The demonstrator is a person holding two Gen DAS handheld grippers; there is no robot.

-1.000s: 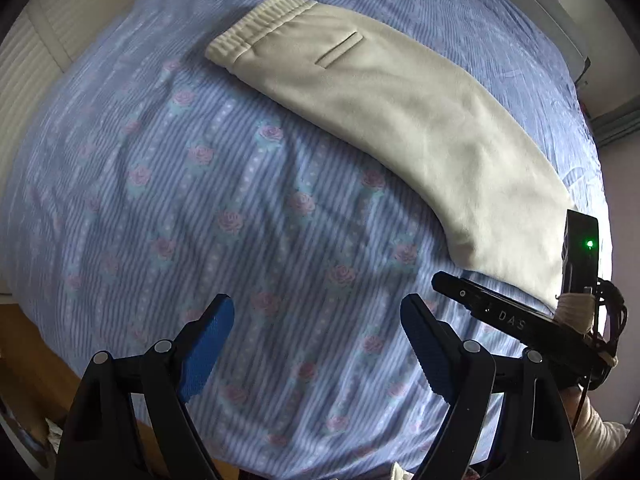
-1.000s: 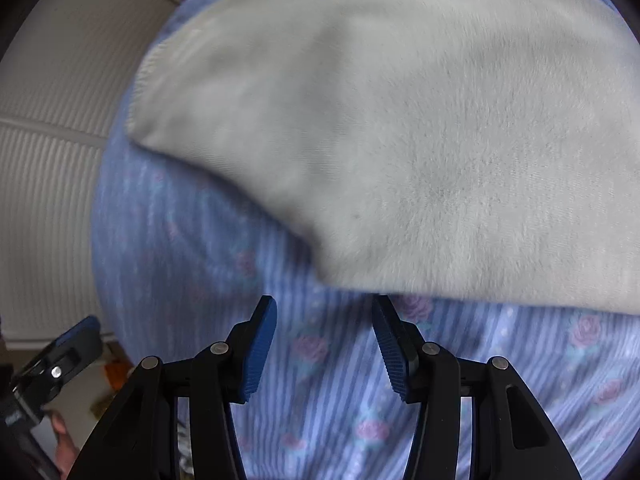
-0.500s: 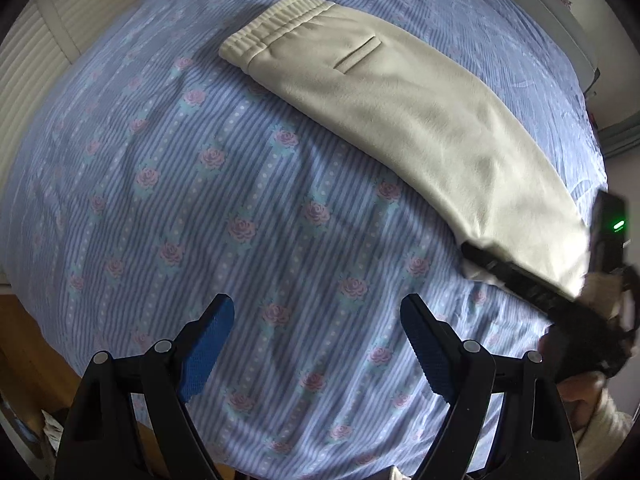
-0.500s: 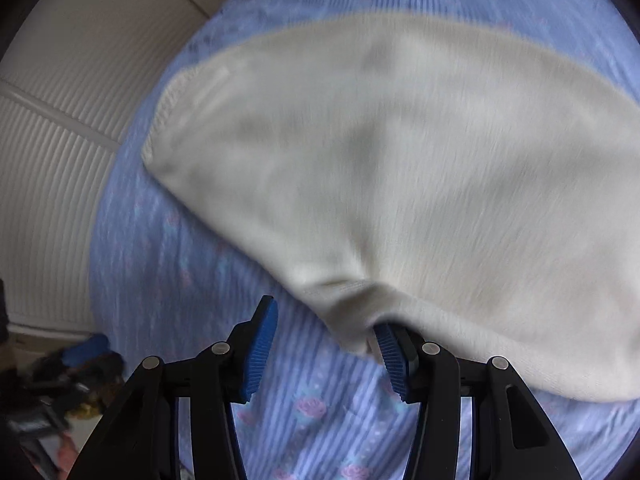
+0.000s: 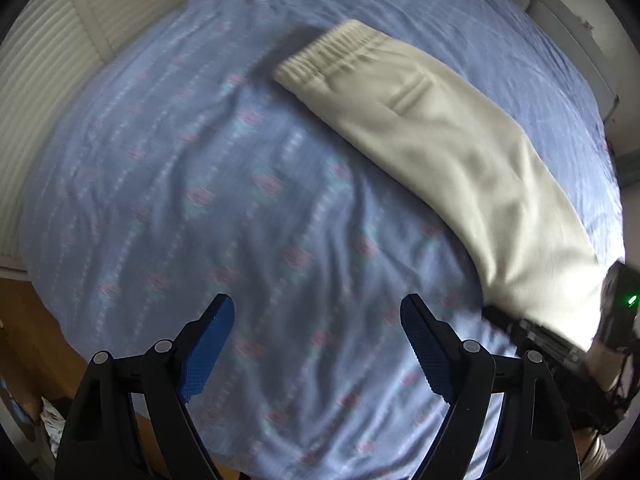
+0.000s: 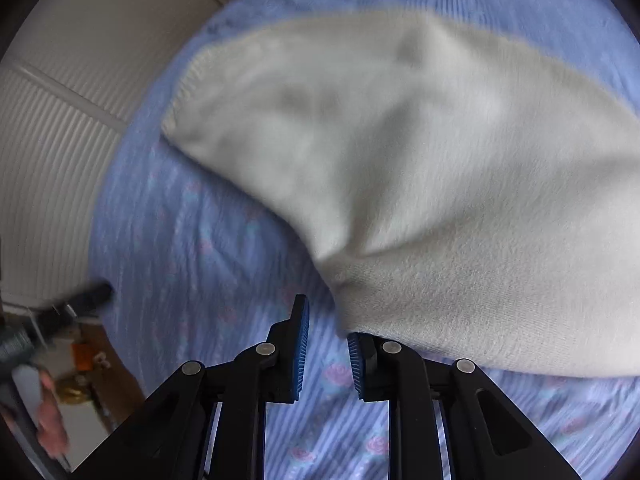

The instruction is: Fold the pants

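Observation:
Cream pants [image 5: 440, 140] lie folded lengthwise on the blue flowered bedsheet [image 5: 200, 180], waistband [image 5: 340, 52] at the far end and leg end at the lower right. My left gripper [image 5: 316, 344] hangs open over bare sheet, well to the left of the pants. My right gripper [image 6: 326, 344] is at the leg end, its jaws closing with a gap still showing between the pads. A raised corner of the pants [image 6: 400, 160] rests over the tip of the right finger [image 6: 356, 356]. The right gripper's body [image 5: 552, 340] shows blurred at the leg end.
A ribbed pale headboard or wall panel [image 6: 52, 160] borders the bed. Wooden floor and small clutter [image 6: 80, 368] lie beyond the bed's edge. The left gripper [image 6: 80, 300] and a hand [image 6: 48, 428] appear blurred at the left of the right wrist view.
The right gripper's jaws have narrowed, and the leg end has lifted and bunched over its right finger. In the left wrist view the pants have slid toward the right.

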